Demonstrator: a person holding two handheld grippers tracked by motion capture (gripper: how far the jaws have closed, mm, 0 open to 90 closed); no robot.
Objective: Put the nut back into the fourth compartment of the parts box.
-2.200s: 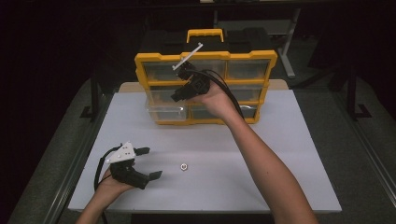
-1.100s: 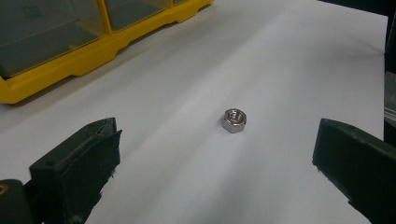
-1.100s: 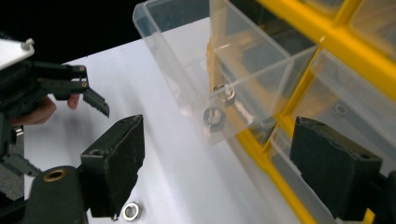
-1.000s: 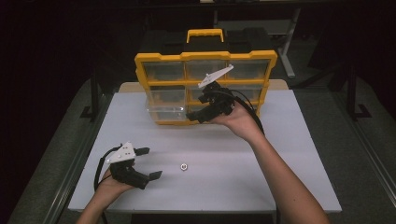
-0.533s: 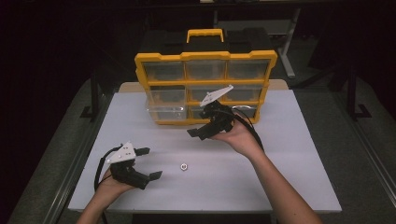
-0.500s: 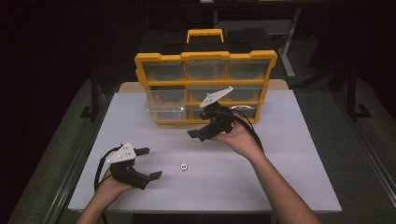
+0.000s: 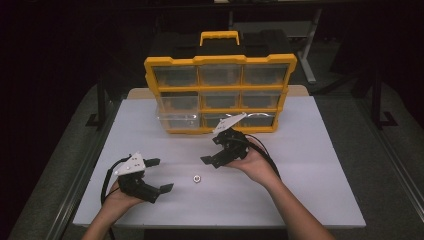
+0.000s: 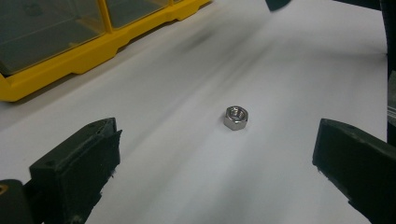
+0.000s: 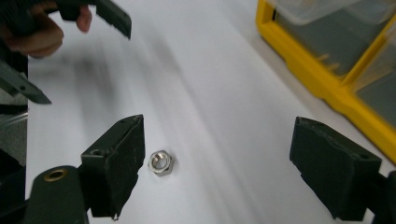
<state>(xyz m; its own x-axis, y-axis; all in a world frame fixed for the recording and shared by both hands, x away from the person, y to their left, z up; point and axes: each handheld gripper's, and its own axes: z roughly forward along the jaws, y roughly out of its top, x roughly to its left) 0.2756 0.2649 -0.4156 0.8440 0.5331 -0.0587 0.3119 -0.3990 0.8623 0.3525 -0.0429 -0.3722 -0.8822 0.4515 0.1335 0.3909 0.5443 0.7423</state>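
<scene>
A small steel hex nut point(image 7: 197, 178) lies flat on the white table point(image 7: 310, 150), between the two grippers. My left gripper point(image 7: 161, 174) rests low at the near left, open, pointing right at the nut point(image 8: 236, 117), which lies ahead of its wide-spread jaws. My right gripper point(image 7: 211, 150) hovers just right of and beyond the nut, open and empty, aimed down and left. In the right gripper view the nut point(image 9: 161, 163) sits on the table beside the left jaw's tip, not gripped. The right gripper point(image 9: 219, 158) holds nothing.
A yellow drawer organizer point(image 7: 220, 92) with clear drawers stands at the table's far middle. Its bottom-left clear drawer point(image 7: 175, 120) is pulled partway out. The organizer's yellow frame point(image 9: 322, 79) lies close on the right in the right gripper view.
My right gripper has come down and away from the organizer's front toward the nut, its jaws staying open. The left gripper and the nut have not moved.
</scene>
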